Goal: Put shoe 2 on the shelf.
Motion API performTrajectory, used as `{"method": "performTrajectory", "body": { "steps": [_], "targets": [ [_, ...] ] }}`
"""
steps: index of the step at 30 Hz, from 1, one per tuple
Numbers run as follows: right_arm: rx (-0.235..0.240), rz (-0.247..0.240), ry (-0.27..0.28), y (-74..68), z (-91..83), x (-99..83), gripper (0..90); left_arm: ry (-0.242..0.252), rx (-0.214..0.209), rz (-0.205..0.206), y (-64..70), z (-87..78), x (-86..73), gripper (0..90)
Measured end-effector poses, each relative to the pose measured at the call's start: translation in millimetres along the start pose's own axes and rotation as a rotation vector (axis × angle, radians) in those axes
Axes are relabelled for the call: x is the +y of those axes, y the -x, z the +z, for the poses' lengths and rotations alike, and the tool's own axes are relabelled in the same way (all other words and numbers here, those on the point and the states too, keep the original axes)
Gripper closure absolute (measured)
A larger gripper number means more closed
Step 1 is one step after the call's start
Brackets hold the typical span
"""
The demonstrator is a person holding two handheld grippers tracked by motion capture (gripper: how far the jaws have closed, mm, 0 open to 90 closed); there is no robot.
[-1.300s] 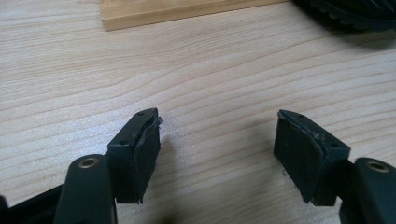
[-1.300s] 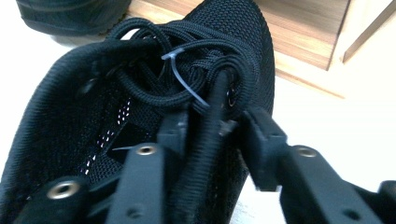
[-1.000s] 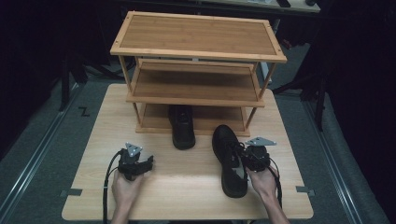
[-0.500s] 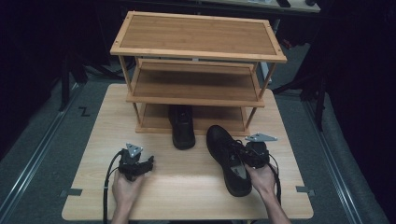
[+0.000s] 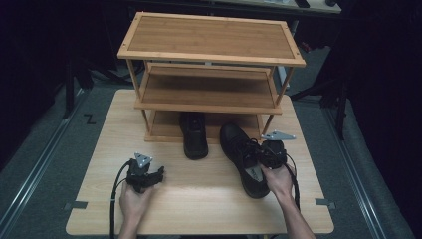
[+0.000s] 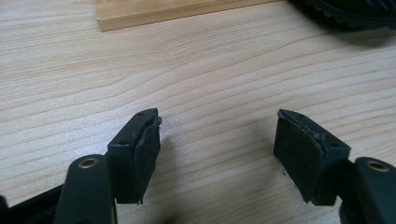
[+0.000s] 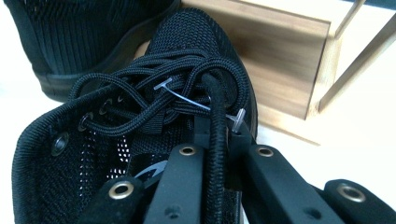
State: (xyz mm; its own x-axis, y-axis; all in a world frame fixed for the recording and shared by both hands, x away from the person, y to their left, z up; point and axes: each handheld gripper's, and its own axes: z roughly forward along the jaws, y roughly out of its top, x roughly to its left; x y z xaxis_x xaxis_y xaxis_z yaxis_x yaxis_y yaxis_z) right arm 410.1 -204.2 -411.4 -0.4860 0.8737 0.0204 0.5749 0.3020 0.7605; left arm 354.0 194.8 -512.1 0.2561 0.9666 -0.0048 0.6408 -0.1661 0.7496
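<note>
Shoe (image 5: 245, 158): black mesh, black laces, lying on the table (image 5: 209, 199) right of centre, toe pointing toward the rack (image 5: 209, 64) and nearly touching its base. Right gripper (image 7: 215, 140) is clamping the shoe's side edge by the laces, jaws nearly closed on it. Left gripper (image 6: 217, 149) is resting on bare table, jaws wide apart, holding nothing. Count: two shoes, the second (image 5: 194, 134) sitting half under the bottom shelf; one three-tier rack; two grippers.

Pale wooden table (image 5: 209, 199) on grey floor (image 5: 45, 149), dark surroundings
</note>
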Motion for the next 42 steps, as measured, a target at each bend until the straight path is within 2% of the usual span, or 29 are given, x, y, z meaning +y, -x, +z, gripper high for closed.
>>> {"method": "performTrajectory", "body": {
  "steps": [12,19,25,30,32,35,42],
  "targets": [
    [-0.013,0.039,0.026,4.6,13.7,22.7,88.2,0.003,-0.003,-0.005,-0.2,0.2,0.0,31.5],
    [-0.012,0.044,0.027,1.7,23.3,37.0,88.2,0.003,-0.003,-0.006,-0.2,0.2,0.1,31.6],
    [-0.017,0.073,0.04,-4.0,34.5,49.6,88.2,0.003,-0.004,-0.006,-0.2,0.2,0.1,31.5],
    [-0.028,0.107,0.054,-12.6,50.8,63.8,88.2,0.003,-0.006,-0.006,-0.3,0.2,0.0,31.2],
    [-0.031,0.112,0.058,-13.0,53.0,64.9,88.2,0.003,-0.006,-0.005,-0.3,0.2,0.0,31.2],
    [-0.05,0.154,0.077,-16.2,65.1,68.3,88.2,0.003,-0.007,-0.004,-0.3,0.2,0.1,31.1],
    [-0.087,0.202,0.09,-20.3,82.2,69.0,88.2,0.0,-0.01,0.003,-0.1,0.1,0.1,31.1]
  ]
}}
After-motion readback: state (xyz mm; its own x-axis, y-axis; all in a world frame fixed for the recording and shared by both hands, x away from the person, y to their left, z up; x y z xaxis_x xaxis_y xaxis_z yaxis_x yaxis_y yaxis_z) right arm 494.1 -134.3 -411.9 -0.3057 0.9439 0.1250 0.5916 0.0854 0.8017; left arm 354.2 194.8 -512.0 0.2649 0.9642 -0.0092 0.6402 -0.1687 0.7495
